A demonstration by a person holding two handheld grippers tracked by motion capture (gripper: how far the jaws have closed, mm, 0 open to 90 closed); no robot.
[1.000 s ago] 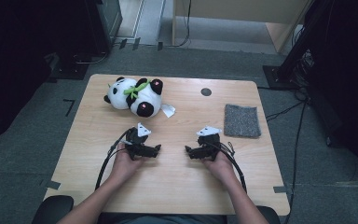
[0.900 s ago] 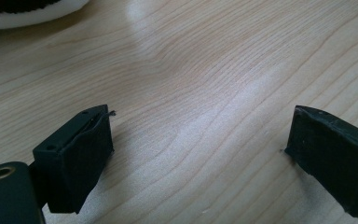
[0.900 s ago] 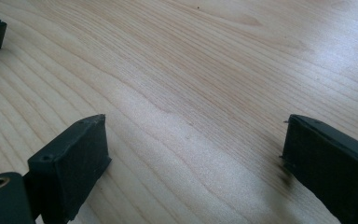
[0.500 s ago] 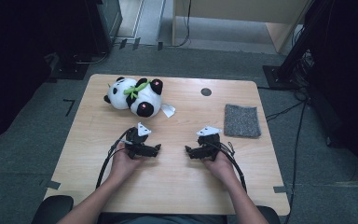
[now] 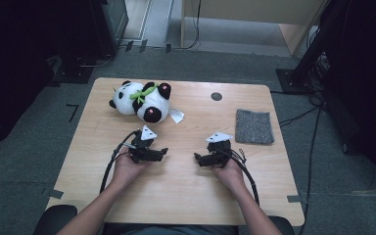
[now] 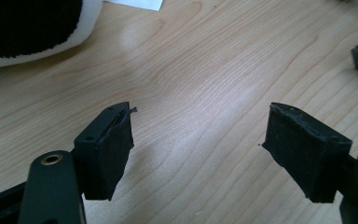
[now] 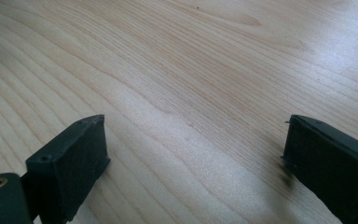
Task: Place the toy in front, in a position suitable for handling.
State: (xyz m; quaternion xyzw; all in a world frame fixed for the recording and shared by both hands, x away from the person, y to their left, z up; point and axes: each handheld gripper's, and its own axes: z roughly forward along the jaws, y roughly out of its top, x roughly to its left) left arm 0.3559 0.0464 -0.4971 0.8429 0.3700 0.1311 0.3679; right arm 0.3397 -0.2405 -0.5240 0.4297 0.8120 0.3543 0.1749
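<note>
A wooden worktop carried a plush panda, a white tag, and a grey cloth.

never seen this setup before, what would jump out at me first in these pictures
The black-and-white panda plush with a green bow lies at the far left of the wooden table. Nearer the person, the left gripper and right gripper rest close to the tabletop, jaws apart with nothing between them; the left's have just been closing. A grey cloth pad lies flat at the right.

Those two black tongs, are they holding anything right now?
Nothing. The left tongs have just been closing, with only bare table between them; the right tongs stand open over bare wood too.
</note>
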